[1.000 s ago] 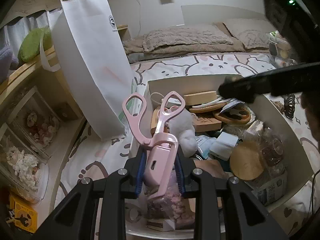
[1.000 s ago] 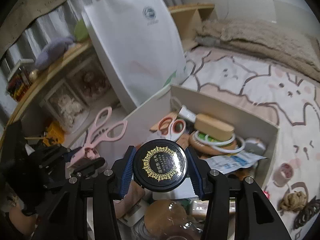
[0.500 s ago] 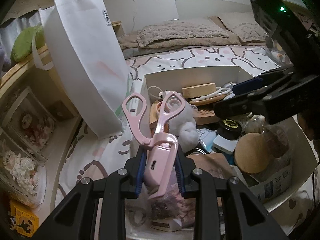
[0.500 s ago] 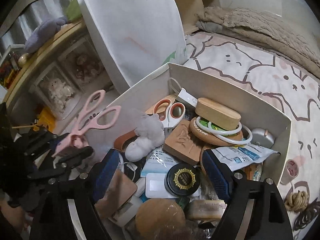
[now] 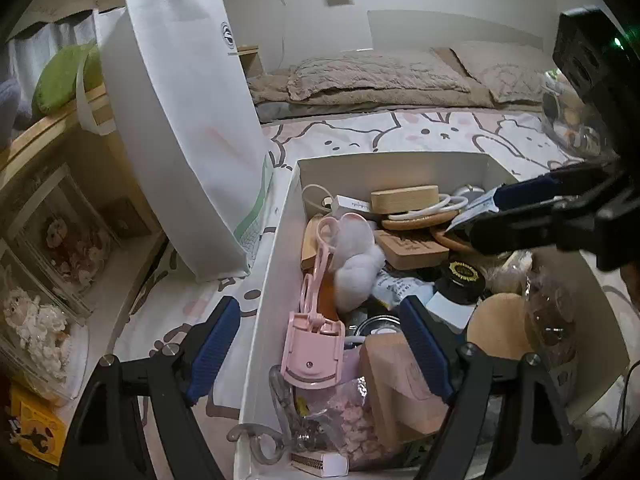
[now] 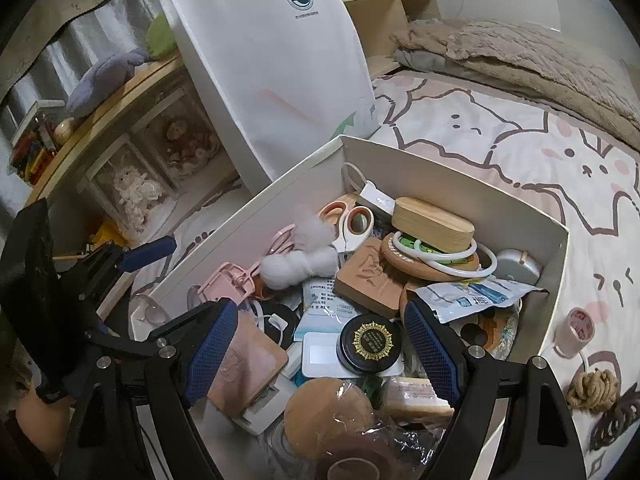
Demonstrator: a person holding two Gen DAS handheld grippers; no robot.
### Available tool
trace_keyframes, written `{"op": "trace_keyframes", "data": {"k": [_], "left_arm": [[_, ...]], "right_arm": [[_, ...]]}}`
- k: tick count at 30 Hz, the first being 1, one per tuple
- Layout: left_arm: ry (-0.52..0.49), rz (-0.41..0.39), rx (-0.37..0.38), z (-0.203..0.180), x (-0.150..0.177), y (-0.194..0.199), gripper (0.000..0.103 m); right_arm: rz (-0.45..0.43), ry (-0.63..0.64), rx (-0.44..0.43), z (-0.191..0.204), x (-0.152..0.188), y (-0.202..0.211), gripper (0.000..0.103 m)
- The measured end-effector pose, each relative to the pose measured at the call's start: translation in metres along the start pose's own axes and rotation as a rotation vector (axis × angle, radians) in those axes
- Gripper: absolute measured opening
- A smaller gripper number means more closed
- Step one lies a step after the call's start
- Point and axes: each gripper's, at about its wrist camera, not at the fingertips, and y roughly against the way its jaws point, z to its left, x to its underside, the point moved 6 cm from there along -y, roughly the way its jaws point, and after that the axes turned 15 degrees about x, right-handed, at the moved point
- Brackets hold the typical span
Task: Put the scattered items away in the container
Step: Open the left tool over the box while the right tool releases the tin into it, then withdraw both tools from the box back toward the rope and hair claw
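A white open box (image 5: 272, 264) (image 6: 460, 184) on the bed holds many small items. The pink eyelash curler (image 5: 316, 320) (image 6: 228, 280) lies inside along its left wall, free of my left gripper (image 5: 320, 344), which is open just above it. The black round tin with a gold emblem (image 6: 370, 342) (image 5: 460, 278) lies in the box among packets. My right gripper (image 6: 320, 354) is open and empty above the tin. It also shows at the right of the left wrist view (image 5: 532, 208).
A tall white paper bag (image 5: 188, 128) (image 6: 276, 64) stands left of the box. A wooden shelf with display cases (image 6: 132, 152) is further left. On the bedsheet right of the box lie a pink tape roll (image 6: 576, 326), a rope knot (image 6: 594, 390) and a dark hair claw (image 6: 612, 420).
My left gripper opened and let the pink eyelash curler drop into the box. My right gripper, which let go of the black tin half a second earlier, stays open above it.
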Motion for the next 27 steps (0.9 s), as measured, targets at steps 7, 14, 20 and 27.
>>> {"op": "trace_keyframes", "data": {"k": [7, 14, 20, 27], "left_arm": [[-0.003, 0.005, -0.004, -0.003, 0.0, 0.001, 0.082], [0.024, 0.015, 0.016, -0.008, -0.003, 0.003, 0.082], [0.043, -0.002, 0.028, -0.016, -0.008, 0.011, 0.082], [0.045, -0.037, 0.035, -0.028, -0.017, 0.026, 0.082]], "right_arm": [[-0.004, -0.013, 0.008, -0.005, 0.0, 0.004, 0.085], [-0.016, -0.018, 0.015, -0.01, 0.001, 0.014, 0.085], [-0.027, -0.022, 0.029, -0.018, 0.007, 0.026, 0.085], [-0.049, -0.045, 0.045, -0.031, 0.013, 0.047, 0.085]]}}
